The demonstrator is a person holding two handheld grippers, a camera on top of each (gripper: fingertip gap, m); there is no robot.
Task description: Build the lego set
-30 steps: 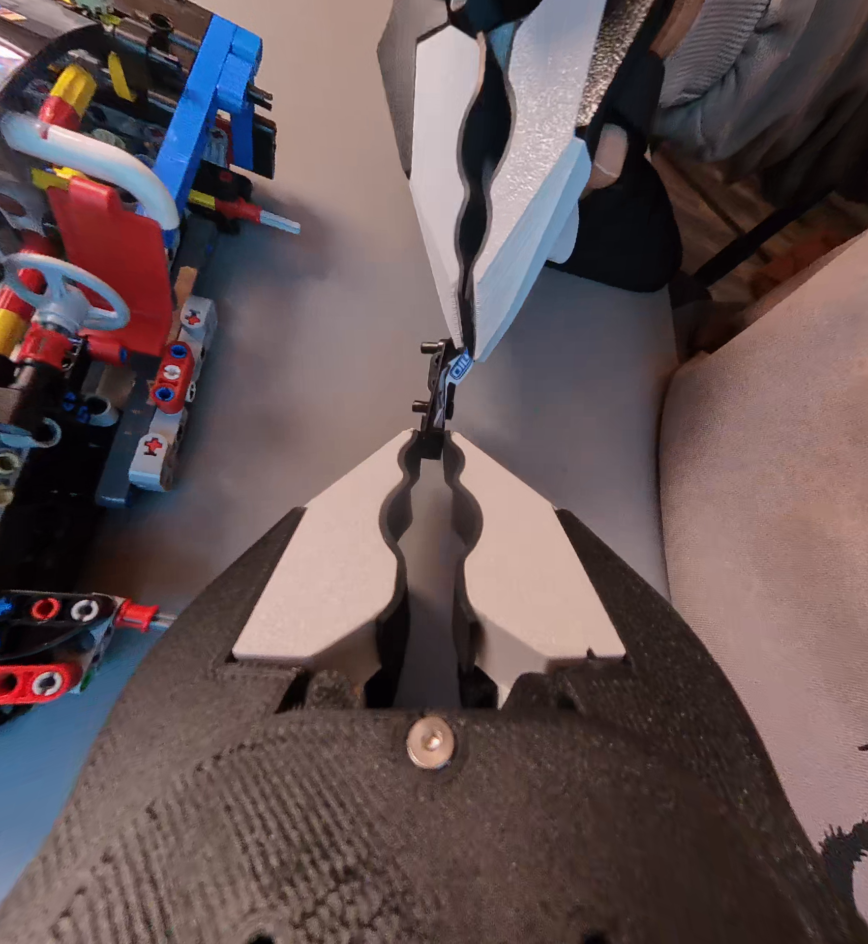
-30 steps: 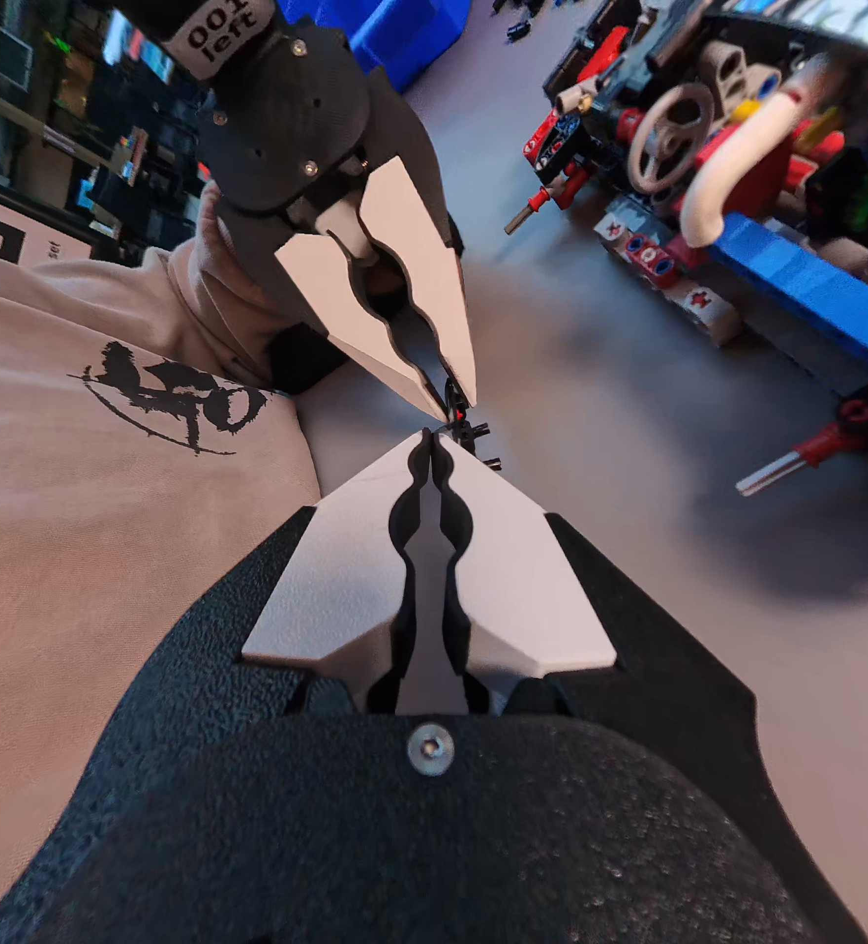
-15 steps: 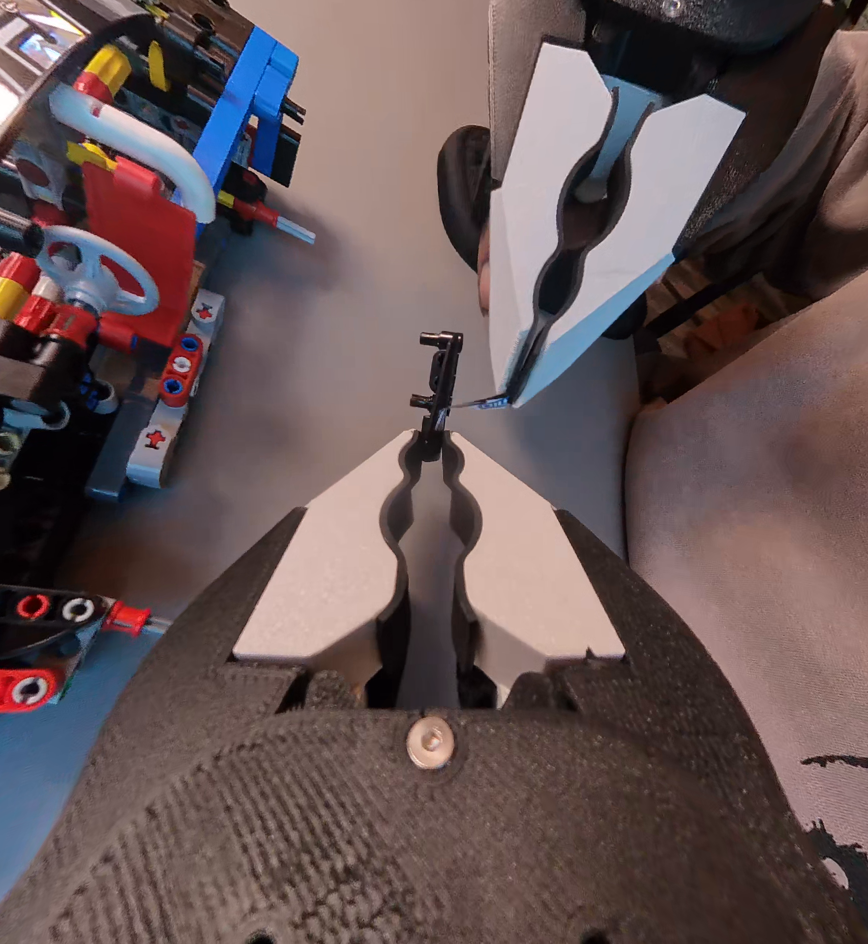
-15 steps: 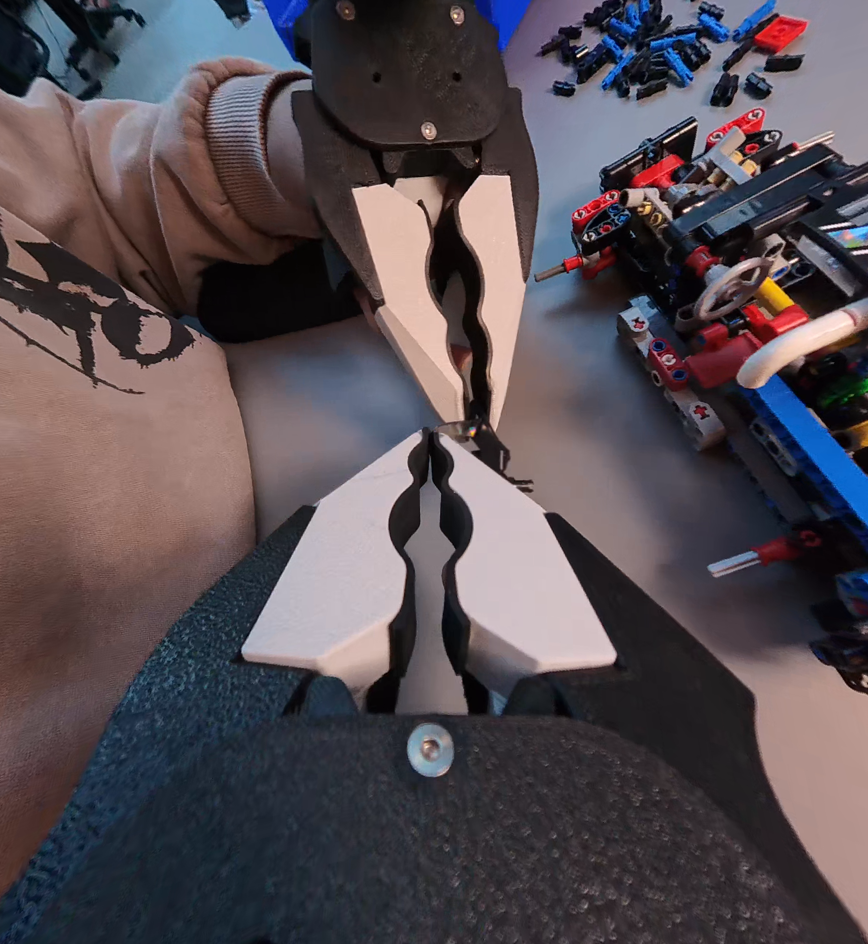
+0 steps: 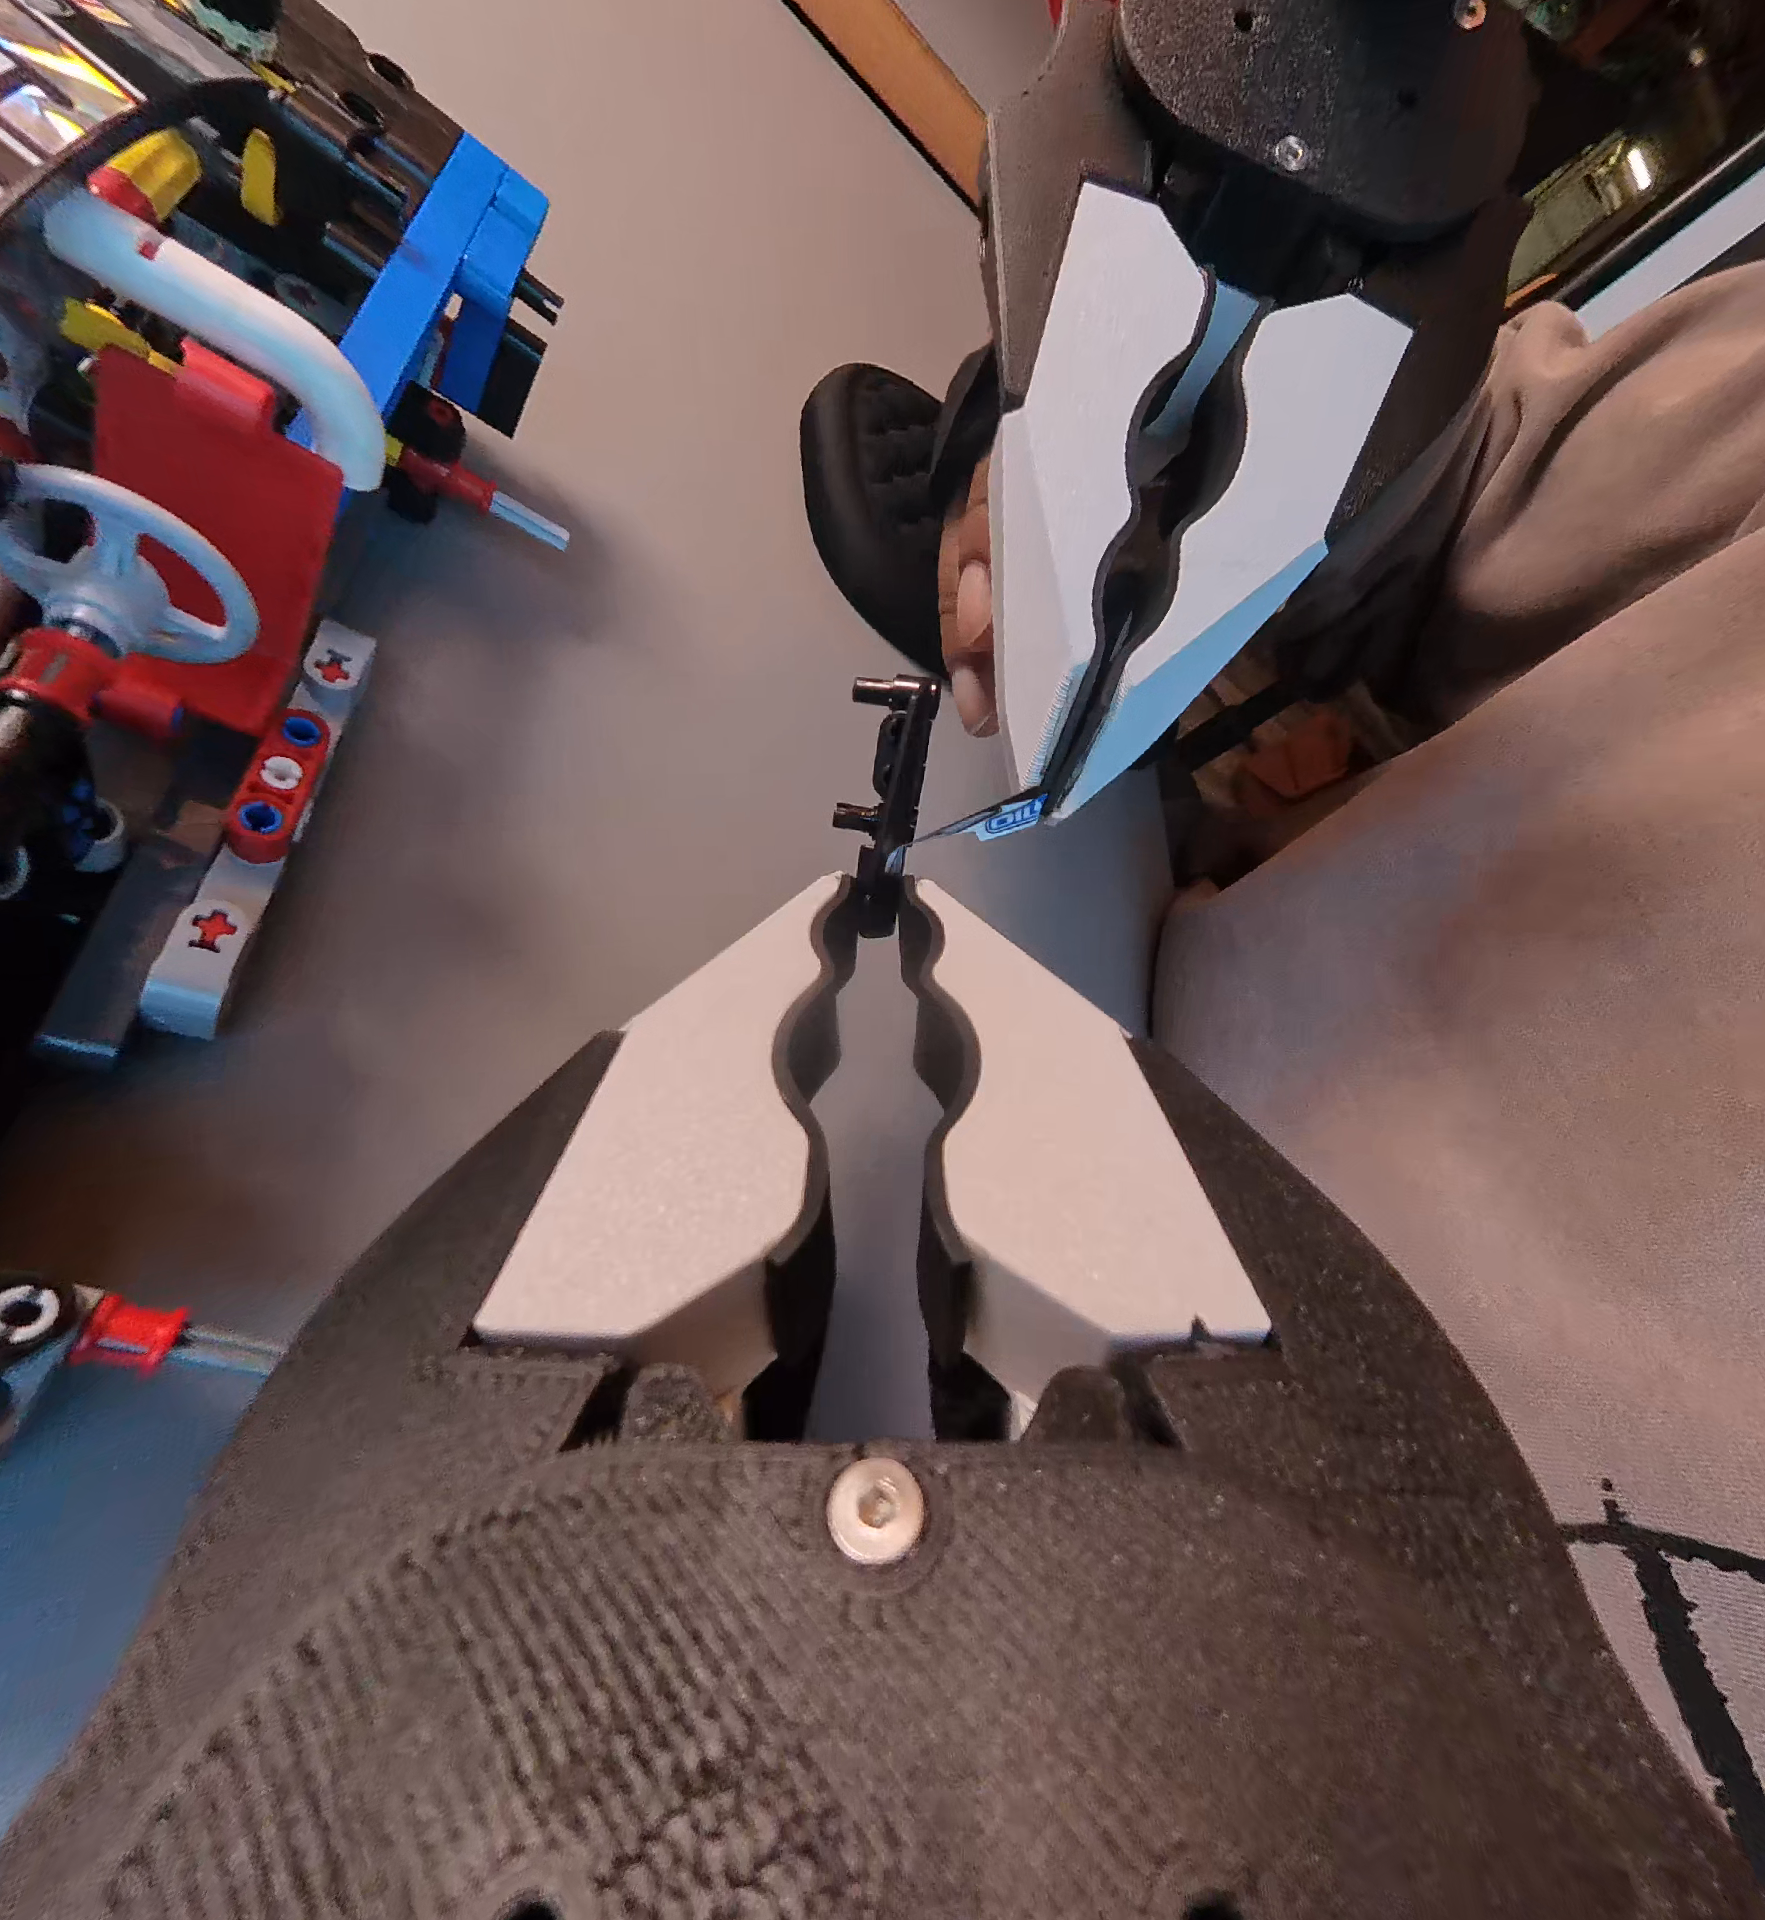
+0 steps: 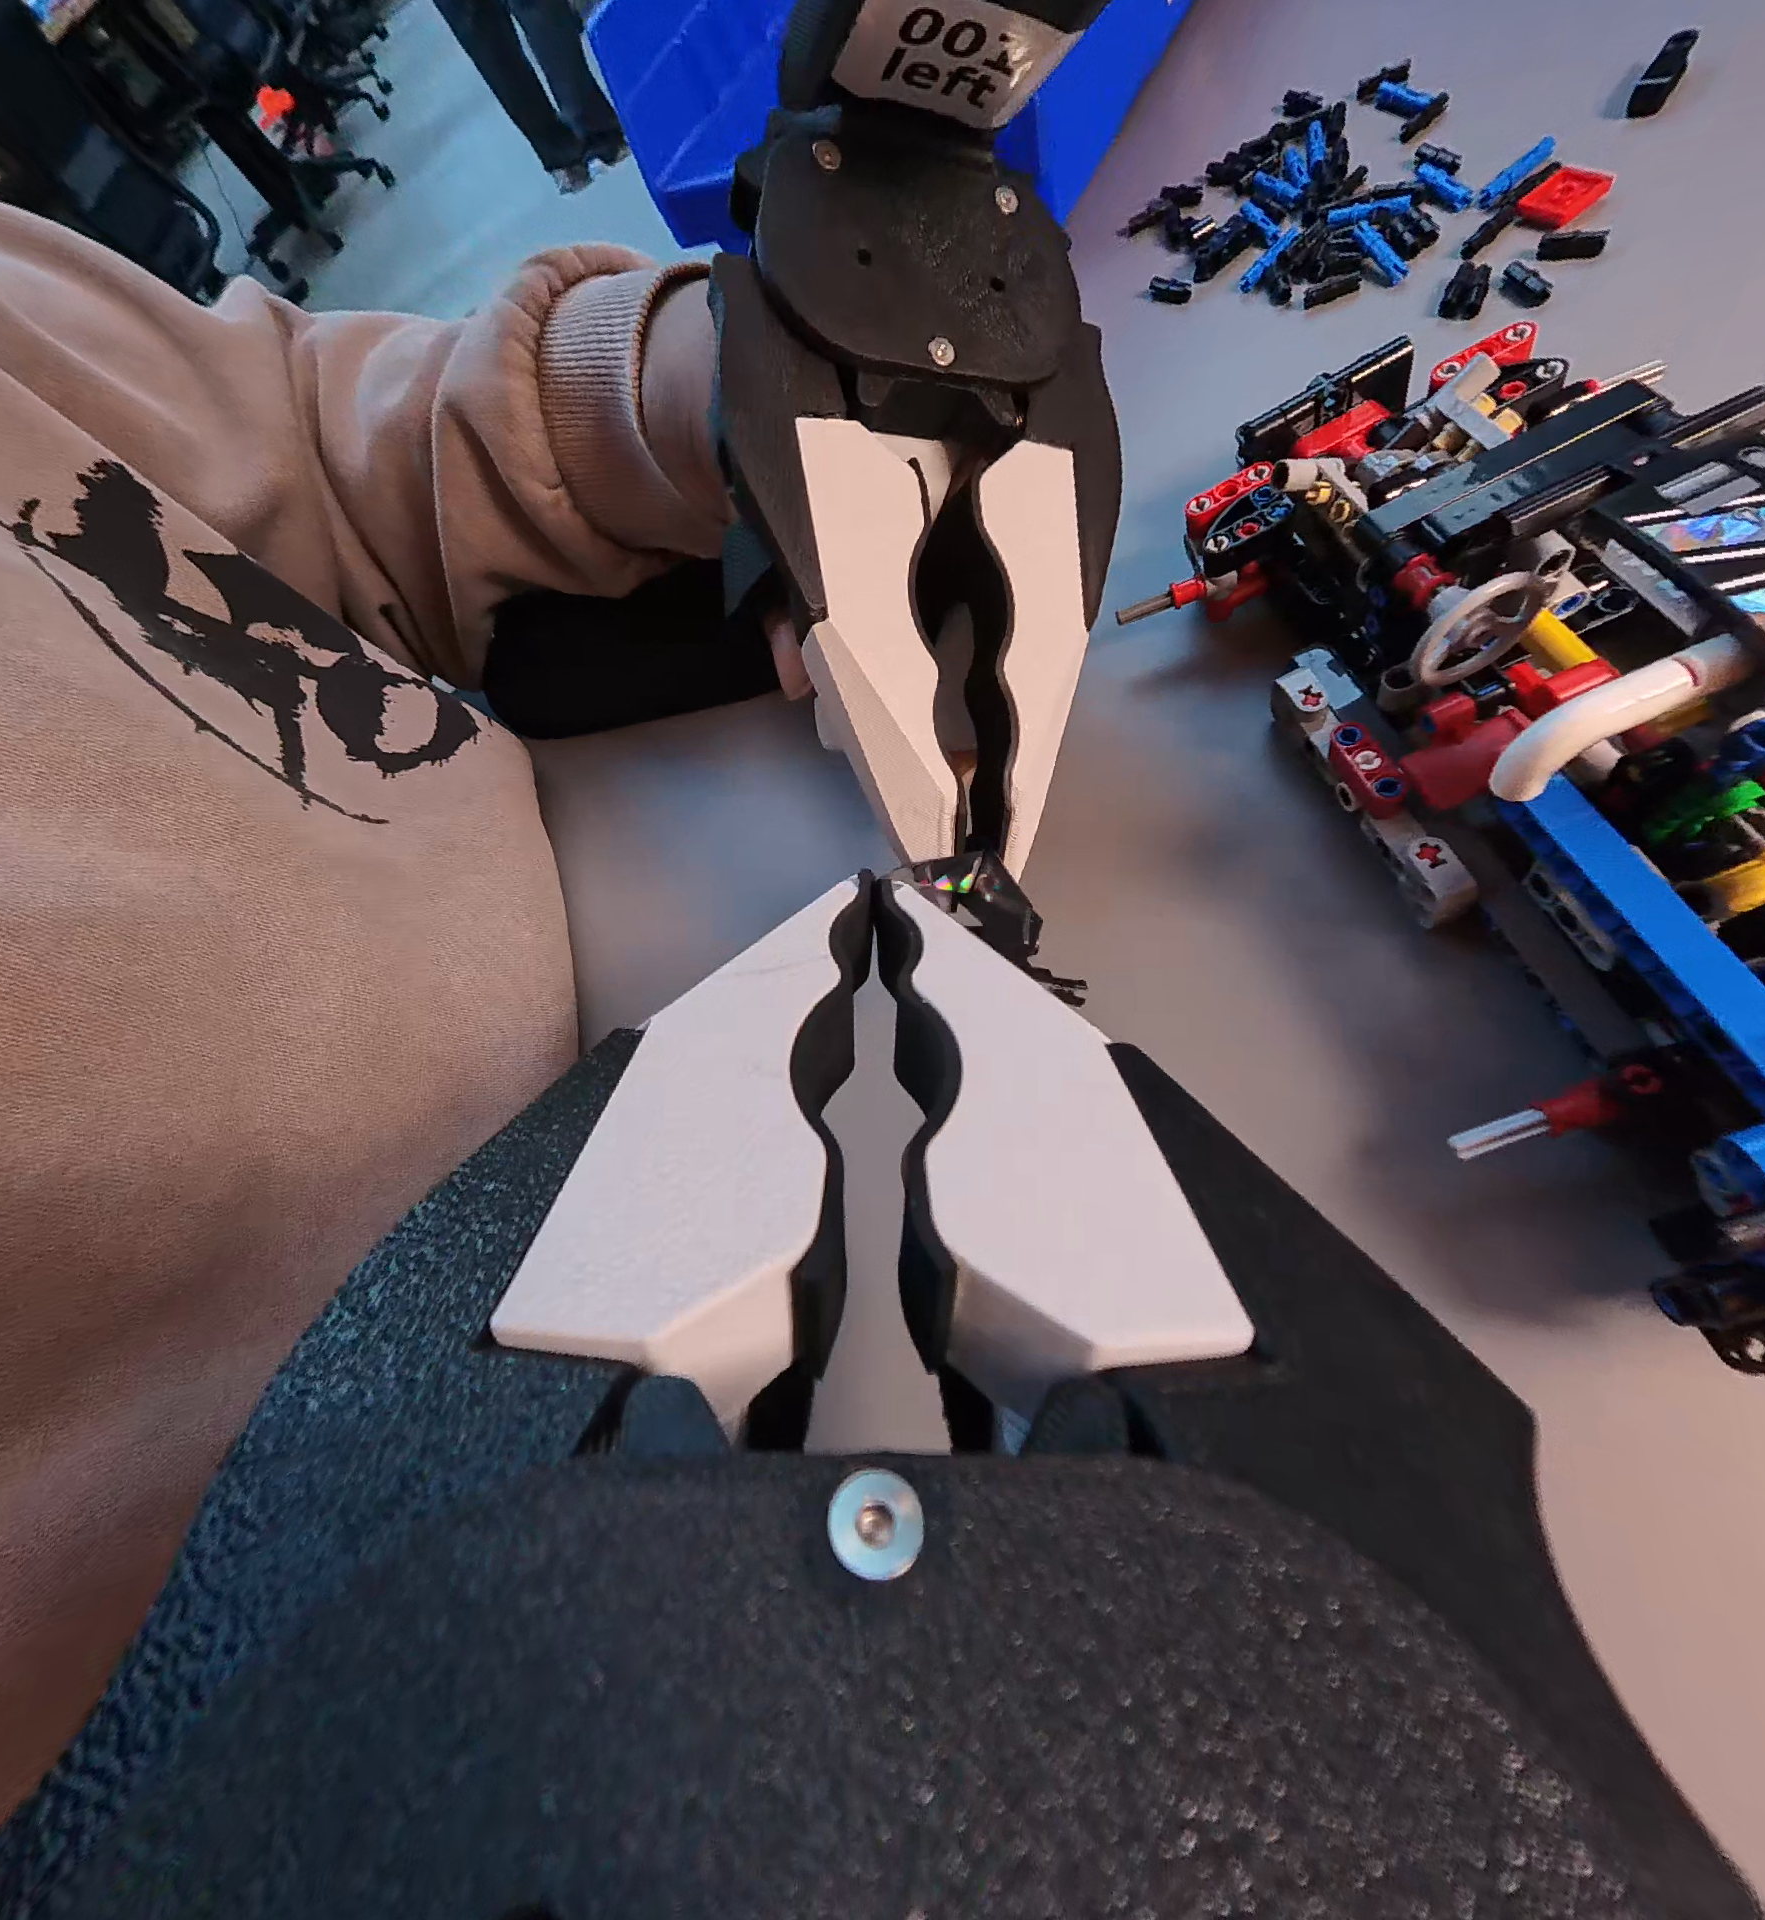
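Black lego pc (image 5: 890, 790) – left hand-held gripper (image 5: 876, 883) clamps.

left hand-held gripper (image 5: 878, 883): matt white fingers (image 5: 691, 1143), rough black printed shell, shiny metal screw (image 5: 875, 1508) | black piece (image 5: 893, 769): glossy plastic | counter (image 5: 701, 312): smooth matt grey | sweatshirt (image 6: 182, 883): soft beige cloth

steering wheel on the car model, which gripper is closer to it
Left. The left gripper, shut on a small black piece, is beside the steering wheel. The right gripper, pinching a sticker, is beyond that piece, farther off.
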